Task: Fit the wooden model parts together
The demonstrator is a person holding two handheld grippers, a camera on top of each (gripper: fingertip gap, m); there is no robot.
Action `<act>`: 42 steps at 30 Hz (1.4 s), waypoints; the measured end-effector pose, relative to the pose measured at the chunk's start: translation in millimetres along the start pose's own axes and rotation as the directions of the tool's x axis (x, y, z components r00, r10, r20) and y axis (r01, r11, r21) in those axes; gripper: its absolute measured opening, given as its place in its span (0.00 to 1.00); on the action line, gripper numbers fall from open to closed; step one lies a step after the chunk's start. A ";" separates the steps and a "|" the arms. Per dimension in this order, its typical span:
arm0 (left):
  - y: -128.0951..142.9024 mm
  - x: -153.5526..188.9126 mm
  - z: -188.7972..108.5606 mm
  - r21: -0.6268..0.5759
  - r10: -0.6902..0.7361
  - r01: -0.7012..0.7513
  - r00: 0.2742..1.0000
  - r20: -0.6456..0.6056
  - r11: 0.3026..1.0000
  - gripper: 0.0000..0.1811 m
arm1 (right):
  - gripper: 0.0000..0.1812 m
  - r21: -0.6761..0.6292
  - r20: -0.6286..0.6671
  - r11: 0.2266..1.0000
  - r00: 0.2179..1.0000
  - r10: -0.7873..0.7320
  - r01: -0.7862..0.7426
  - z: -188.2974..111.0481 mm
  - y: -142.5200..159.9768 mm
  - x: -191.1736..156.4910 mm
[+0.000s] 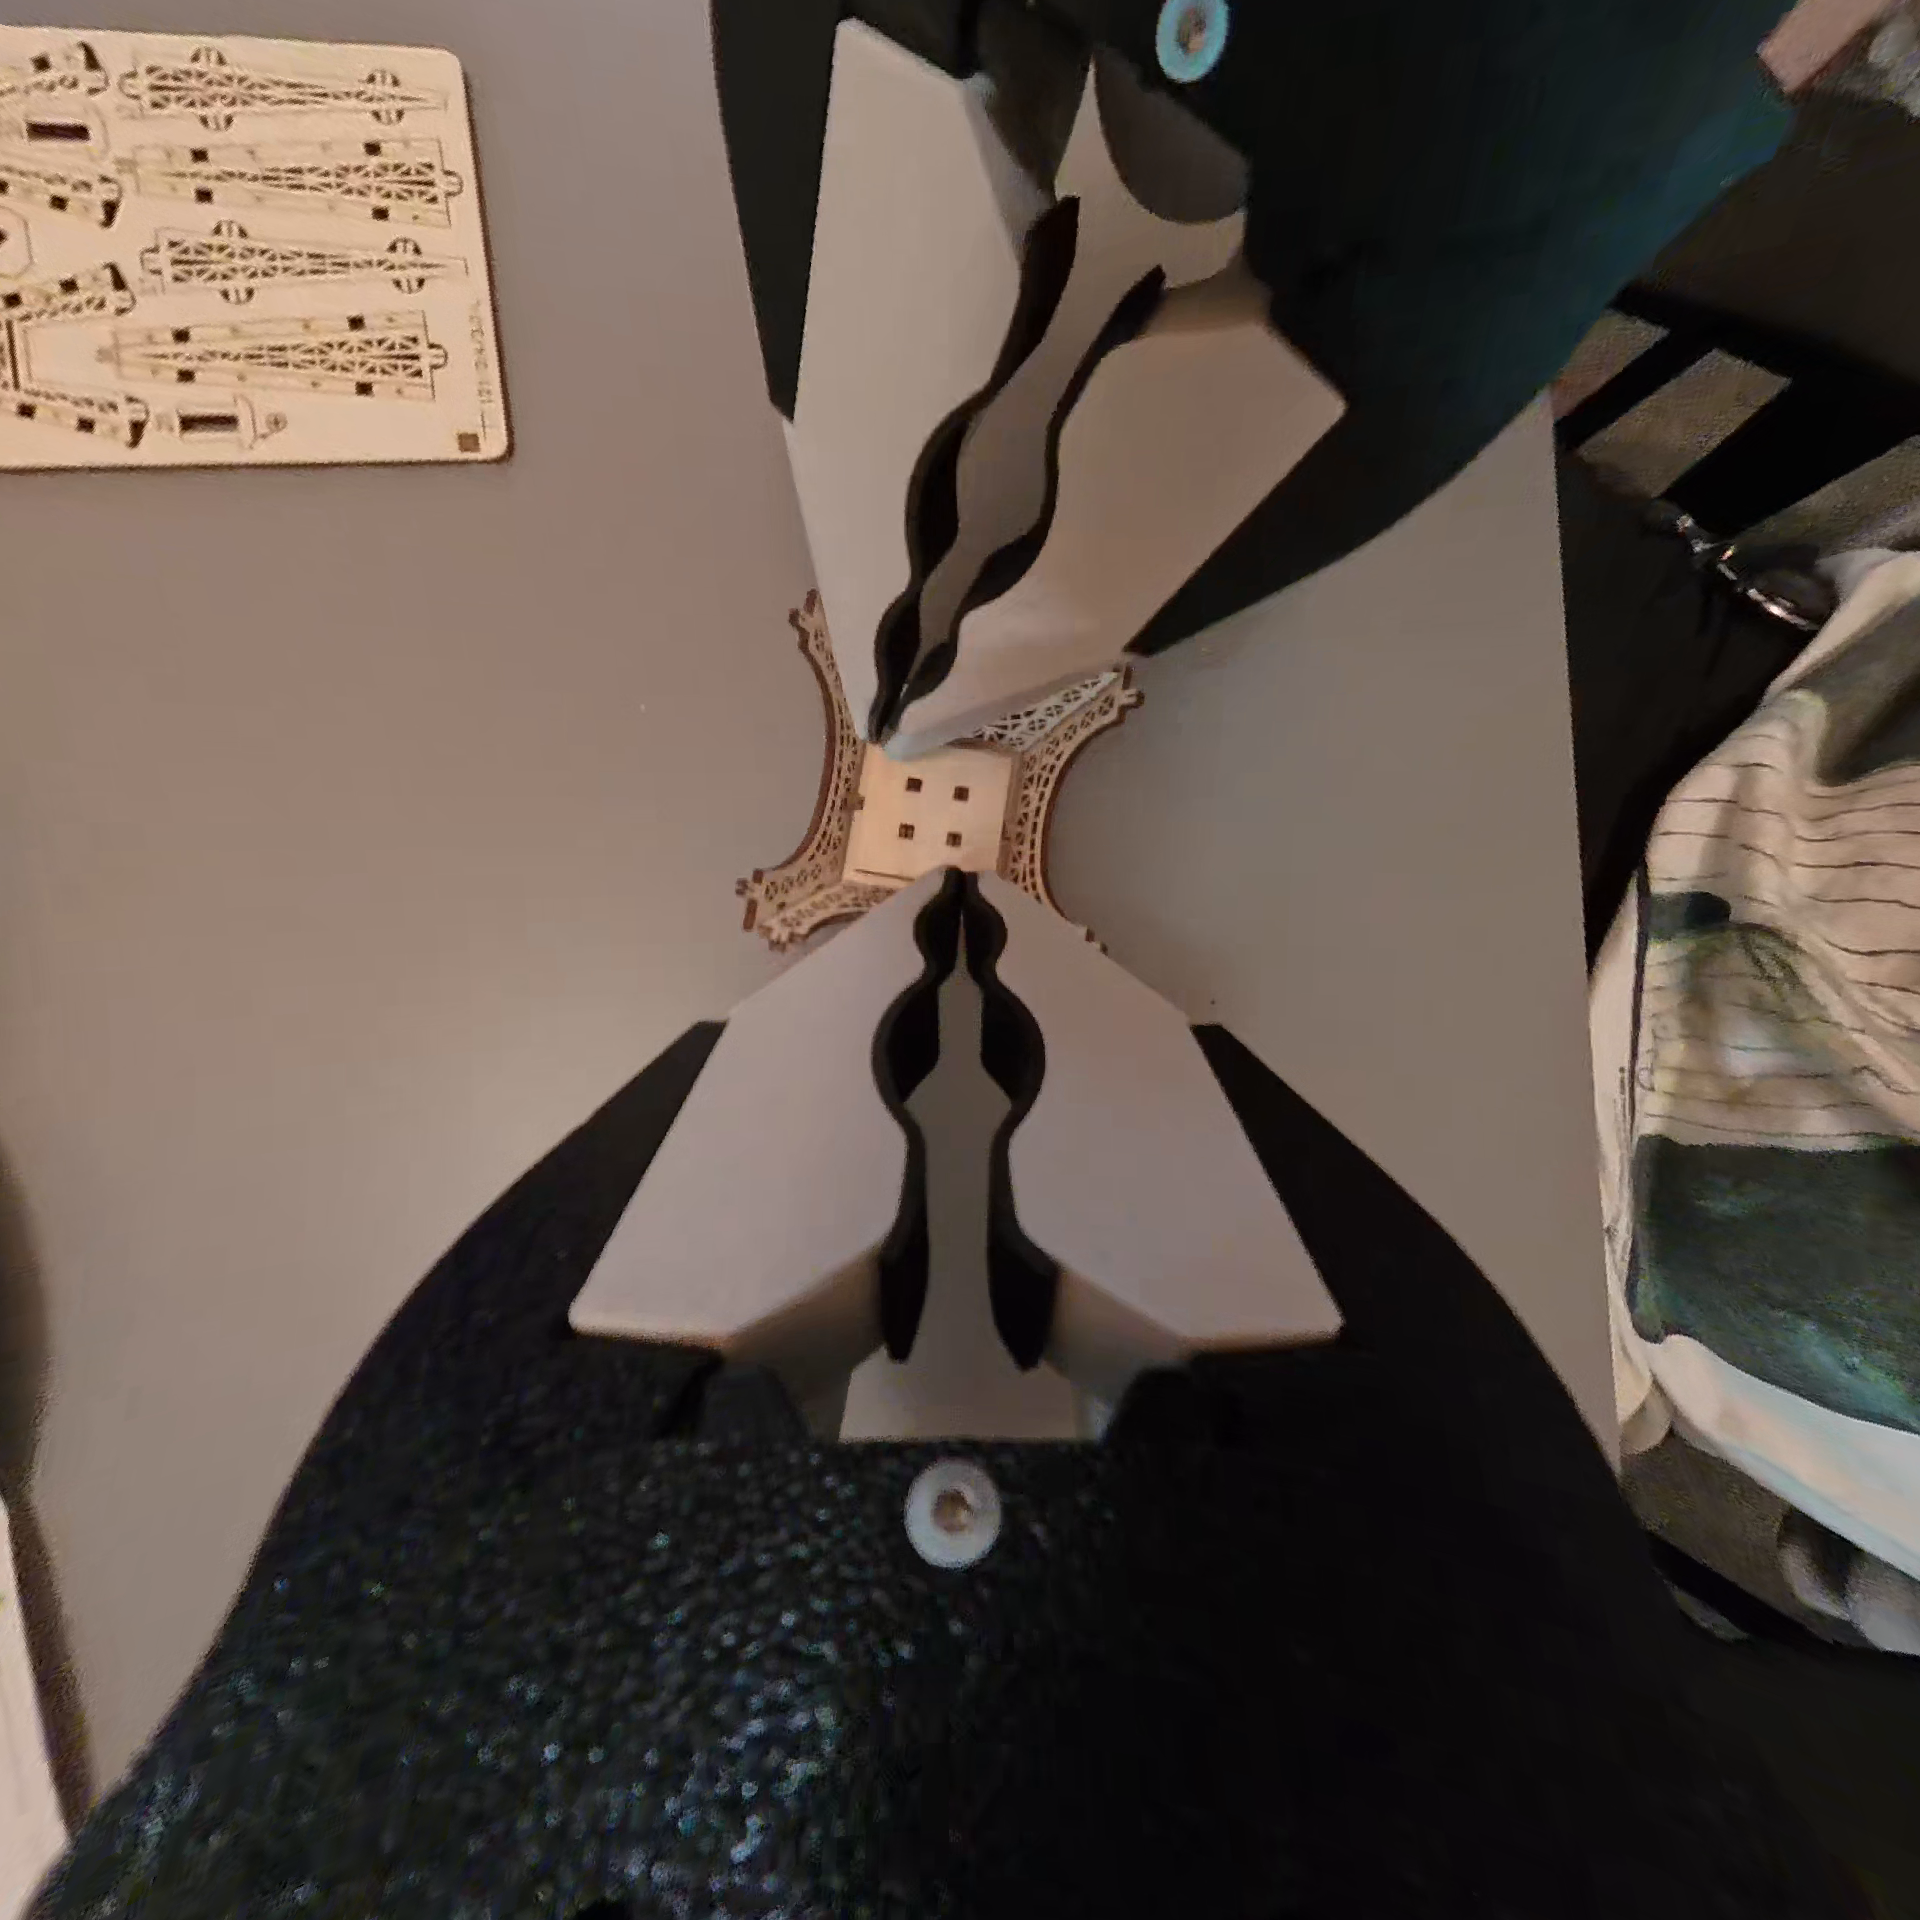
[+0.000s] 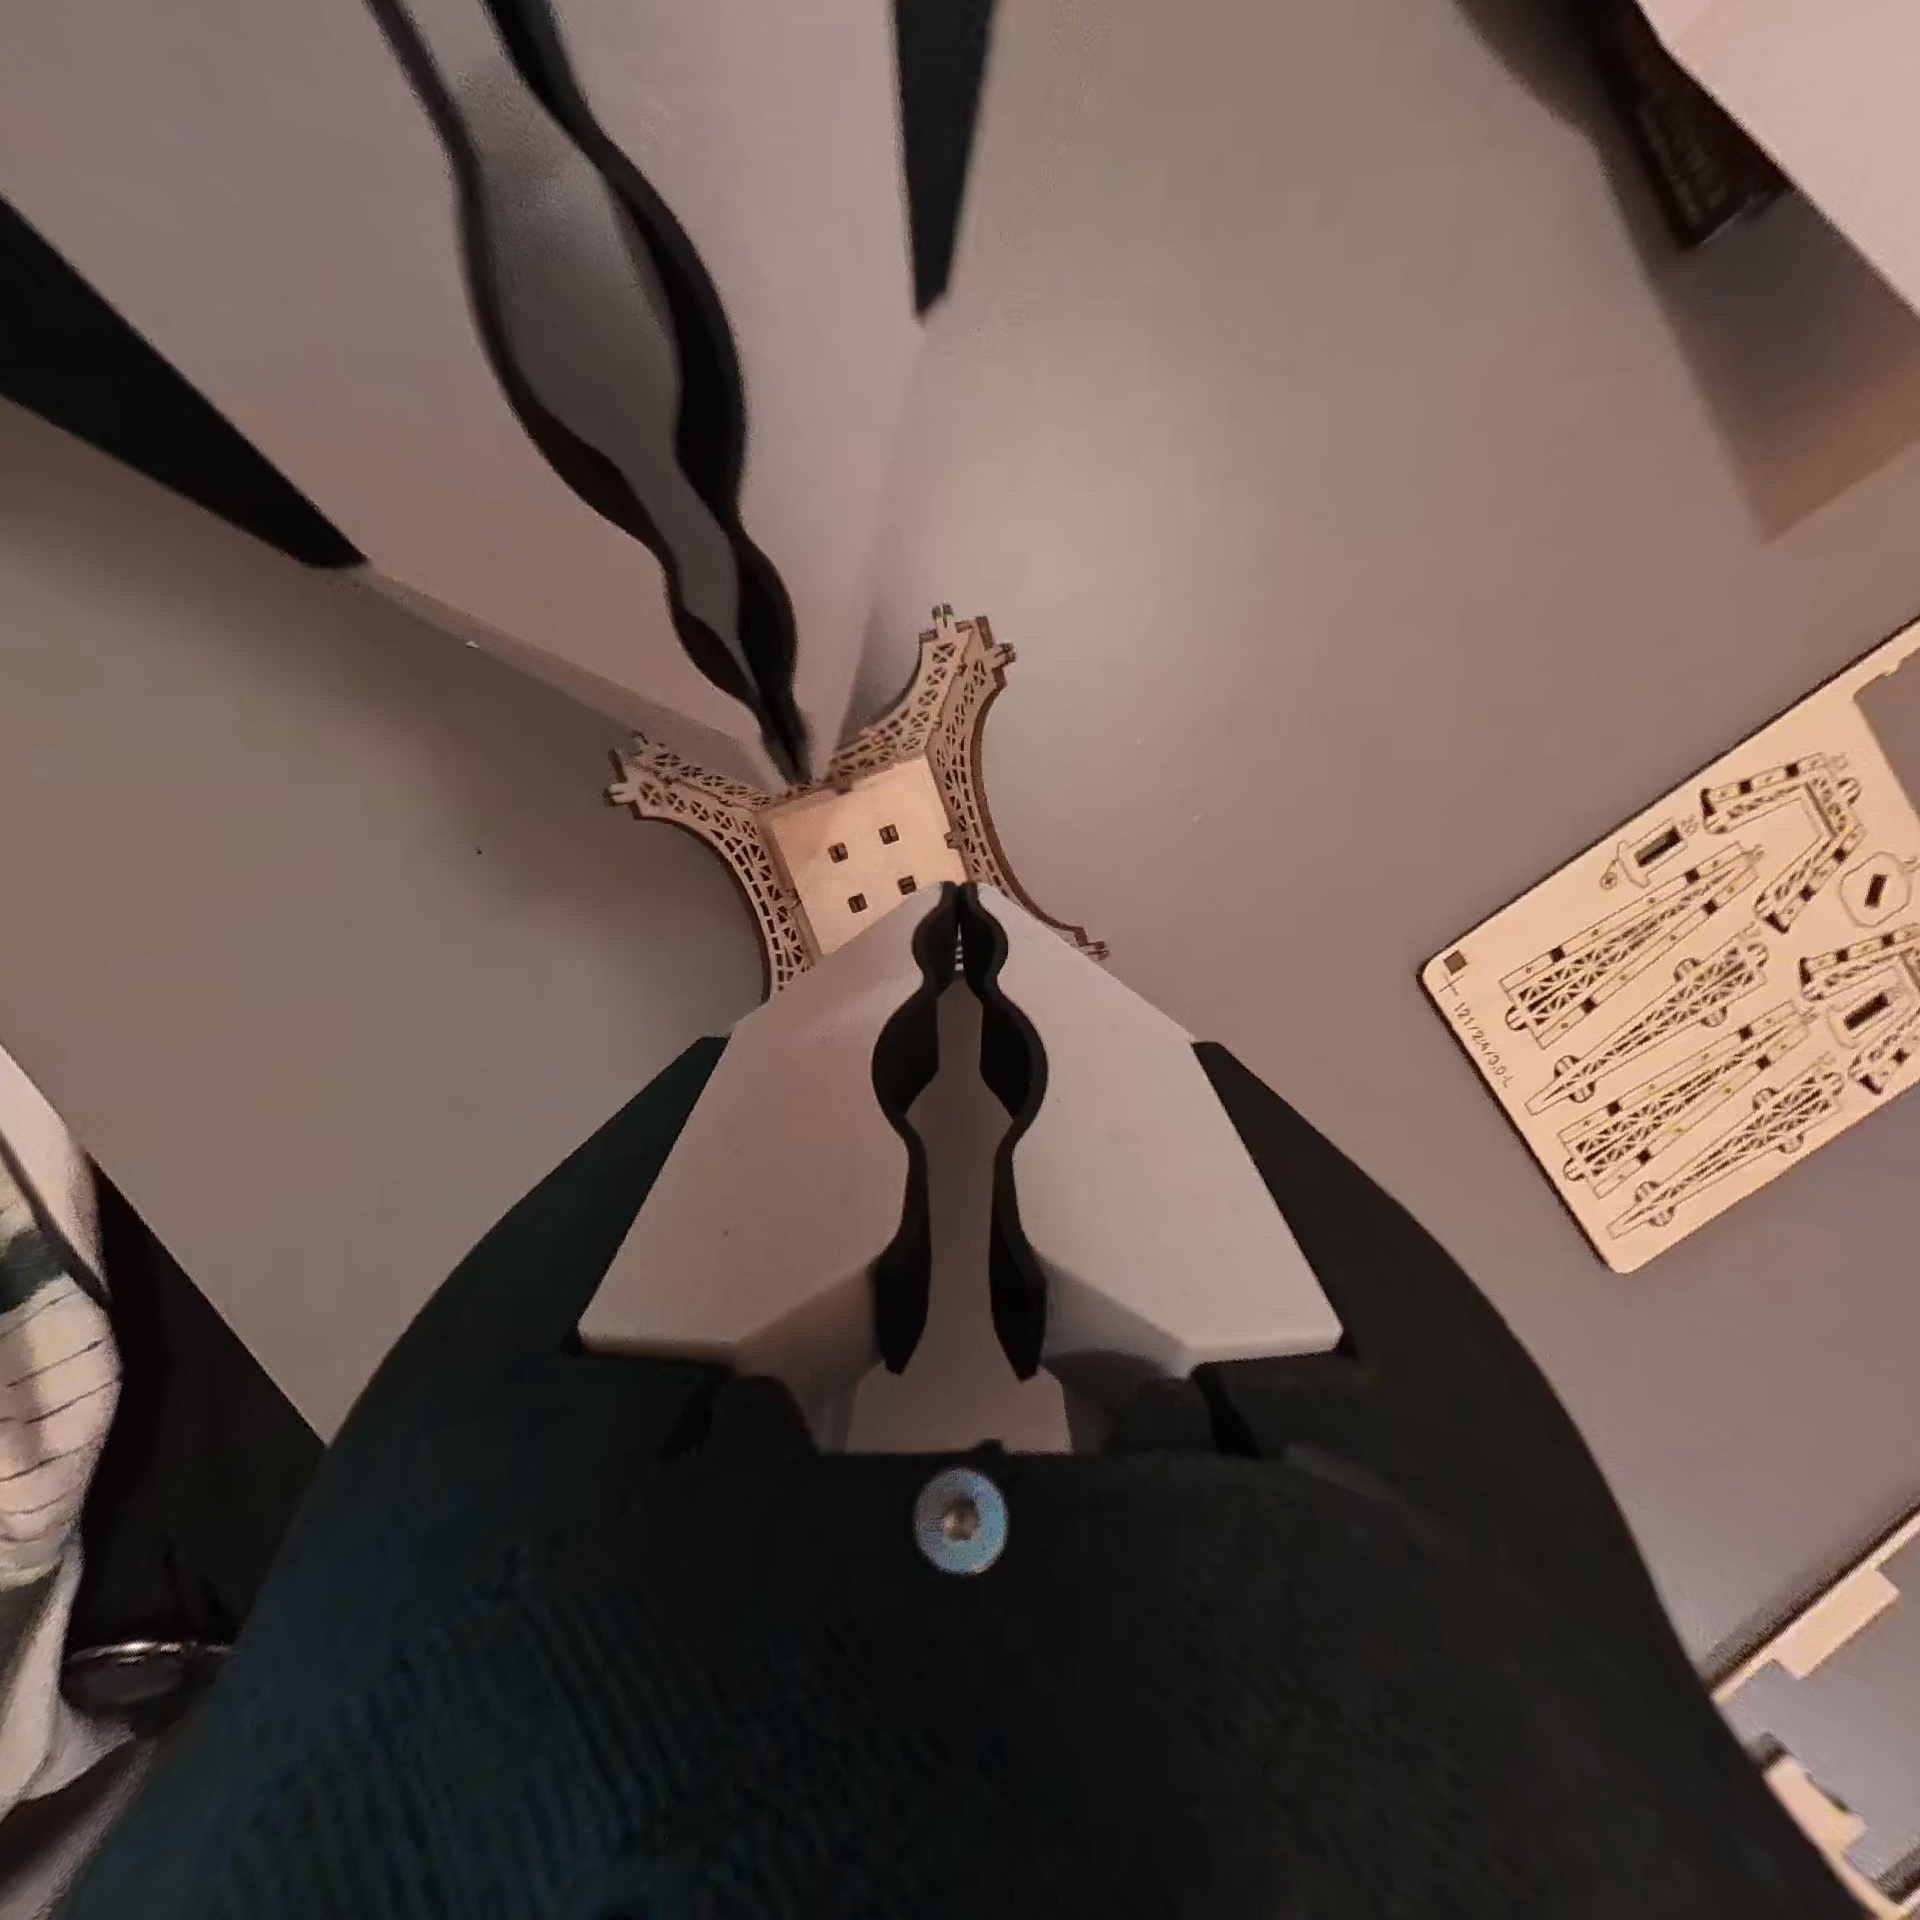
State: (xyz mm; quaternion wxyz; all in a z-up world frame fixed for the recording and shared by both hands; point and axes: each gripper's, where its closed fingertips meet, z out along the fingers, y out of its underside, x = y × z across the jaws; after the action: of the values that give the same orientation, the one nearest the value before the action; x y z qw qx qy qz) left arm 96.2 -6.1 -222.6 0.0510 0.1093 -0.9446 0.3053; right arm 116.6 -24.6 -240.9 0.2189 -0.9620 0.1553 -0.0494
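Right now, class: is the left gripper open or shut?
Shut: left gripper fingers meet at their tips on the wooden tower base's edge.

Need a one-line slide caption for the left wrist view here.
Both claws, left and right, pinch opposite edges of the wooden tower base on the grey table.

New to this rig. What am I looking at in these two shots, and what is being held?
No robot arm here: a person holds two handheld two-finger grippers, each with a wide-angle camera looking along its fingers. One picture is from the left gripper, the other from the right gripper; each also shows the other reaching in from the top. Both are shut on opposite sides of a small pale laser-cut wooden tower base with four lattice legs. On the grey table lies a flat wooden sheet of uncut parts.
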 end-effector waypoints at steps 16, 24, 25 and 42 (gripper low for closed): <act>2.2 4.4 1.8 0.020 0.268 -0.270 0.960 0.081 0.963 0.00 | 0.33 -0.068 0.106 0.987 0.983 0.153 -0.146 -25.4 -19.7 31.3; -1.0 -3.0 7.3 -0.007 0.291 -0.291 0.952 0.092 0.957 0.00 | 0.43 -0.292 0.160 0.954 0.980 0.119 -0.068 -4.0 4.9 42.5; -0.3 -2.4 7.7 -0.009 0.294 -0.294 0.952 0.085 0.956 0.00 | 0.47 -0.309 0.157 0.949 0.982 0.109 -0.056 -0.6 6.7 42.5; 9.4 3.8 15.8 -0.120 0.317 -0.313 0.948 0.011 0.942 0.00 | 0.61 -0.374 0.066 0.924 0.991 0.115 -0.082 21.0 18.5 49.5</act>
State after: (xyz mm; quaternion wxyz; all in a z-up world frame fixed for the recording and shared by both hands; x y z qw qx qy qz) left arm 89.8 -8.7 -240.1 -0.0065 -0.0417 -0.9667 0.2523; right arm 161.8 -47.8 -266.5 0.0424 -0.9782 0.2004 0.0337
